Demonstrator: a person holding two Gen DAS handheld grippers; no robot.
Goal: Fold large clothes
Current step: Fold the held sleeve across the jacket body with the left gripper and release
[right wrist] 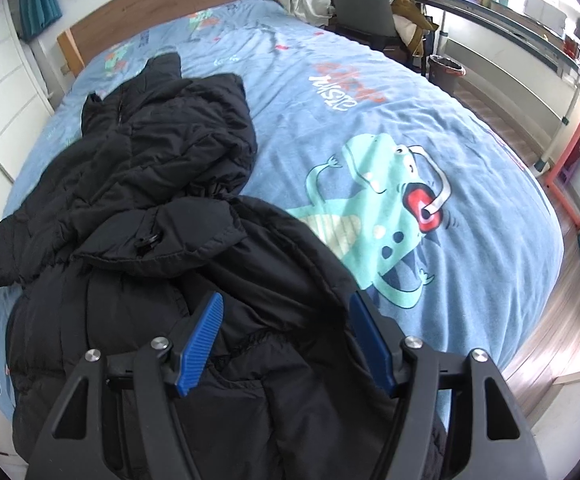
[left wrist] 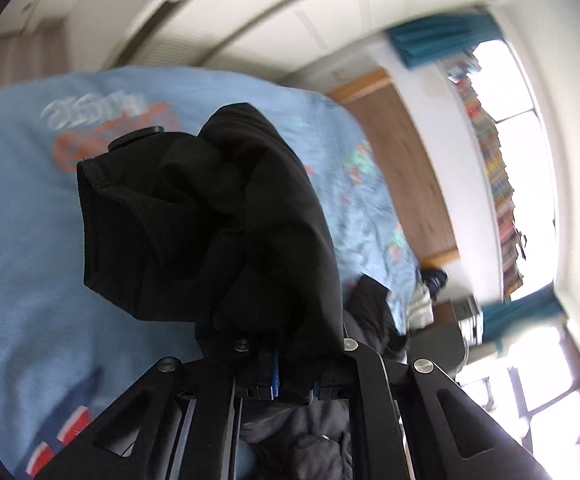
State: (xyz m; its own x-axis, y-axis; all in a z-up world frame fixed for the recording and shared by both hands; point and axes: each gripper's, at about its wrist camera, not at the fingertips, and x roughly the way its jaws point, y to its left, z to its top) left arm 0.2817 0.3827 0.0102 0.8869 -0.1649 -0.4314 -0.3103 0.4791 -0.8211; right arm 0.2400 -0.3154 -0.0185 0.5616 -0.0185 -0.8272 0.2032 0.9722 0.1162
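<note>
A large black puffer jacket point(right wrist: 150, 200) lies crumpled on the left side of the blue bed cover point(right wrist: 369, 92). My right gripper point(right wrist: 286, 312) is open, its blue pads point(right wrist: 202, 340) spread low over the jacket's near part, with cloth between them. My left gripper point(left wrist: 278, 356) is shut on a bunched black part of the jacket point(left wrist: 218, 216), lifted above the bed point(left wrist: 22, 240); the cloth hides the fingertips. The left wrist view is tilted and blurred.
A green dinosaur print point(right wrist: 373, 216) marks the bed's right half. A wooden headboard point(right wrist: 162, 12) is at the far end. A grey chair point(right wrist: 359, 0) with clothes and a bin point(right wrist: 445, 72) stand beside the bed. A window point(left wrist: 529, 140) and teal curtains point(left wrist: 437, 40) show in the left wrist view.
</note>
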